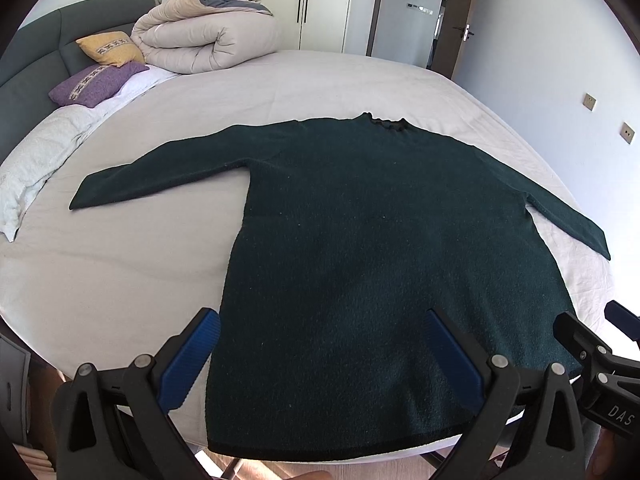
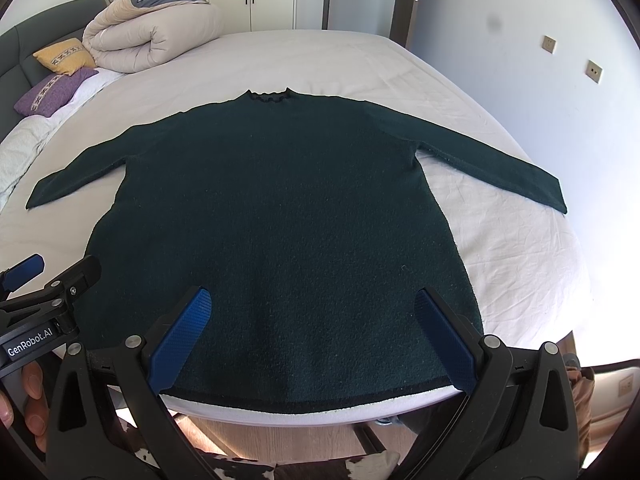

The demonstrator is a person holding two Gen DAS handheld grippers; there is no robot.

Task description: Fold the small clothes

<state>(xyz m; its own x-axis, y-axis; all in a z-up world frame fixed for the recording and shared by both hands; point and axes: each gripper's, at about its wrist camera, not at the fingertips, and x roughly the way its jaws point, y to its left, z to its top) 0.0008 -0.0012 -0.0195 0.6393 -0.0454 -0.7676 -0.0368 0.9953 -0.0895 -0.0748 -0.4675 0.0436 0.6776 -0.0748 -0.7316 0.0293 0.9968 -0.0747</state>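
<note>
Sweater (image 1: 360,264) flat on bed (image 1: 120,280), mid.

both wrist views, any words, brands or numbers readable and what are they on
"GenRobot.AI": white print on the left gripper, on its black body seen in the right wrist view.
"DAS": pale letters on the right gripper, on its black body seen in the left wrist view; cut off by the frame edge.
Sweater, bedding and wall plates: no text readable.

A home bedroom: ahead of the tongs lies a bed (image 1: 320,80) with pillows (image 1: 96,84), a rolled duvet (image 1: 208,36), and wardrobe doors (image 1: 280,0) beyond.
</note>
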